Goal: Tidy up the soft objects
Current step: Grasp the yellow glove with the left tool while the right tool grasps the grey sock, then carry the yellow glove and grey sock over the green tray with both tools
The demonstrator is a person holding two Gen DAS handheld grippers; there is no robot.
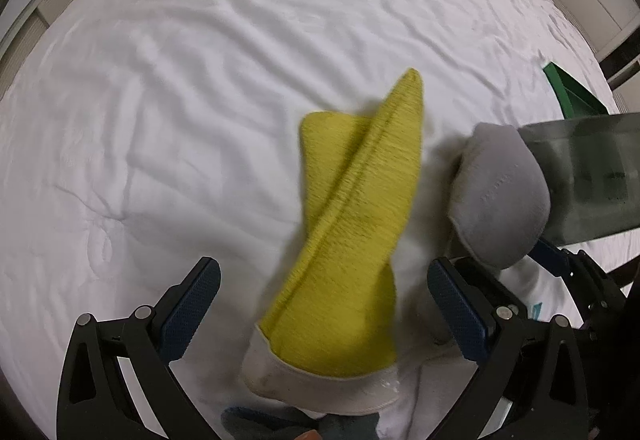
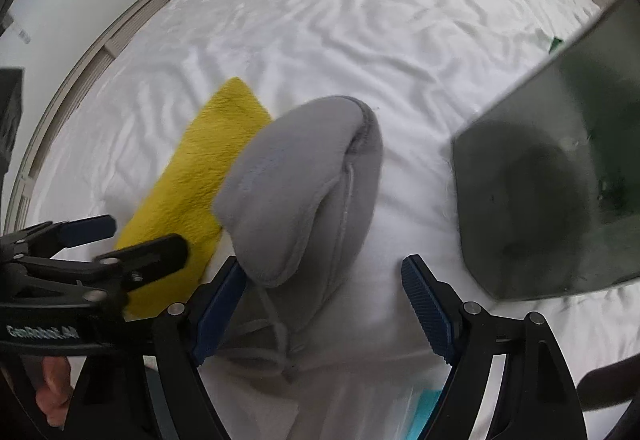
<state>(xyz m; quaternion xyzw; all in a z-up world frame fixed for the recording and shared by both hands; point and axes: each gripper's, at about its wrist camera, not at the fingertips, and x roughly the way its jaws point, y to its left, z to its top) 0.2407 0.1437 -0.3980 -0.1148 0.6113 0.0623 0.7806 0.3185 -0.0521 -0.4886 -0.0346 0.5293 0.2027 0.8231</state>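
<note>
1. Left gripper (image 2: 86,240), marked "GenRobot.AI" on its side, has jaws spread wide, holding nothing.
2. Yellow cloth (image 1: 352,236) lies on the white bed (image 1: 160,99), between those jaws.
3. Grey plush (image 2: 296,191) touches the wide-open right gripper's (image 2: 320,312) left pad, ungripped.
</note>
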